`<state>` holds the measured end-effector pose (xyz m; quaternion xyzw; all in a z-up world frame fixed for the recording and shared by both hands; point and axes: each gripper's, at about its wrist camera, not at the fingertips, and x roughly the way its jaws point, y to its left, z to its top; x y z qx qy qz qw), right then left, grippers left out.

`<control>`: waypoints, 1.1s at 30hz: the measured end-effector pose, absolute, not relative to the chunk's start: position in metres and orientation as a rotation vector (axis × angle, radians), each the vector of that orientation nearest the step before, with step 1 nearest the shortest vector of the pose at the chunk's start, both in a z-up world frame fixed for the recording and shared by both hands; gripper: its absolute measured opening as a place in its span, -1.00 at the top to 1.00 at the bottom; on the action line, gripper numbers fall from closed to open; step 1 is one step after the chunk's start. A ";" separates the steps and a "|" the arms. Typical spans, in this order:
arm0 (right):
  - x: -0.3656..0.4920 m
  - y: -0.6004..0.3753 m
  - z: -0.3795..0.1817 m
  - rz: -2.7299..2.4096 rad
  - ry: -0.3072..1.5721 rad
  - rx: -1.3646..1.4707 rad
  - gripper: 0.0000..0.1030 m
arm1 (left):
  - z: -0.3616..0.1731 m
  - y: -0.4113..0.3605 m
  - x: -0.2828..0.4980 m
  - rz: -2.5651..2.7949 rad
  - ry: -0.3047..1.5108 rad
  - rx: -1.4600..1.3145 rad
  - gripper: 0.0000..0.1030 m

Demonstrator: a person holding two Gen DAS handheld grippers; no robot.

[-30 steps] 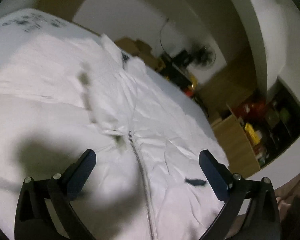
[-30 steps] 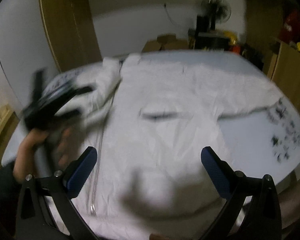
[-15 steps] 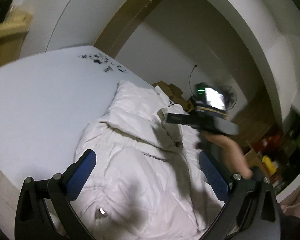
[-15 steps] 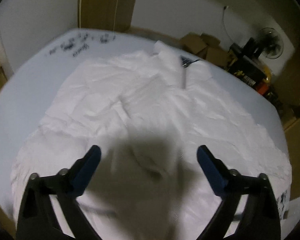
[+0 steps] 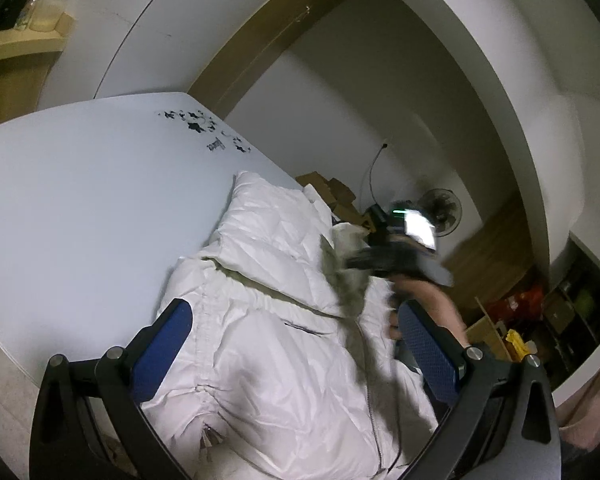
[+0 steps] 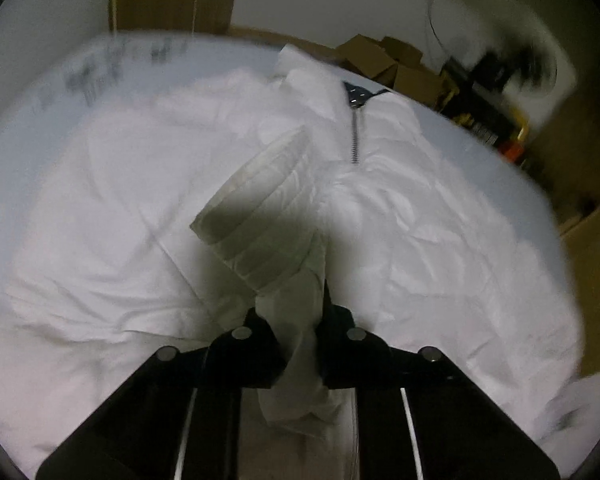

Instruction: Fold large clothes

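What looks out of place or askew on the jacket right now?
The white jacket lies rumpled, not flat. Its ribbed cuff sits folded across the chest beside the zipper, with the right gripper closing on that sleeve. Nothing looks torn or spilled.

Background: cardboard boxes (image 6: 384, 62) by the far wall, standing fan (image 5: 444, 212), cluttered shelving (image 5: 560, 316), black scribbles (image 5: 204, 128) on the white surface.

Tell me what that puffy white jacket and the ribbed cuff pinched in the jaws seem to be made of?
The puffy white jacket looks like thin, slightly shiny synthetic shell over padding: crinkly creases, quilted seams, a metal-looking zip. The ribbed cuff looks like matte stretch knit, judging by its parallel ridges. The right gripper is closing its jaws on the sleeve fabric.
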<state>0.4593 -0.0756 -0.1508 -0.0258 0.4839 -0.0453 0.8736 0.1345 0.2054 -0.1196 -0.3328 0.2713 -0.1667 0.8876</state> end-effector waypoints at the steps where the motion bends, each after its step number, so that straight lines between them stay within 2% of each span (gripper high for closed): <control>1: 0.451 -0.092 -0.141 -0.074 0.991 0.018 0.73 | -0.118 0.204 0.135 -0.345 0.566 -0.690 -0.99; 6: 0.405 -0.219 -0.124 0.006 0.945 0.431 0.72 | -0.107 0.188 0.136 -0.357 0.575 -0.663 -0.99; 8: 0.395 -0.255 -0.146 -0.009 0.976 0.504 0.72 | -0.101 0.178 0.137 -0.369 0.575 -0.652 -0.99; 11: 0.394 -0.286 -0.200 0.006 1.049 0.598 0.61 | -0.091 0.154 0.141 -0.396 0.586 -0.622 -0.99; 12: 0.394 -0.295 -0.217 0.014 1.058 0.643 0.28 | -0.087 0.146 0.141 -0.409 0.592 -0.613 -0.99; 13: 0.395 -0.303 -0.225 0.048 1.045 0.687 0.06 | -0.085 0.140 0.142 -0.417 0.598 -0.604 -0.99; 14: 0.393 -0.311 -0.230 0.102 1.022 0.741 0.02 | -0.080 0.131 0.141 -0.426 0.602 -0.587 -0.99; 16: 0.381 -0.323 -0.227 0.171 0.971 0.809 -0.25 | -0.074 0.118 0.138 -0.433 0.607 -0.551 -0.99; 19: 0.338 -0.356 -0.199 0.186 0.819 0.846 -0.45 | -0.068 0.099 0.138 -0.419 0.634 -0.489 -0.99; 22: 0.279 -0.412 -0.177 0.015 0.710 0.850 -0.52 | -0.061 0.071 0.147 -0.397 0.692 -0.391 -0.99; 26: 0.224 -0.504 -0.185 -0.293 0.683 0.931 -0.49 | -0.041 -0.004 0.187 -0.552 0.787 -0.303 -0.99; 28: 0.214 -0.540 -0.203 -0.391 0.726 0.979 -0.16 | -0.038 -0.053 0.222 -0.607 0.838 -0.280 -0.99; 33: 0.214 -0.577 -0.234 -0.440 0.761 1.080 -0.07 | -0.075 -0.184 0.312 -0.732 0.998 -0.237 -0.99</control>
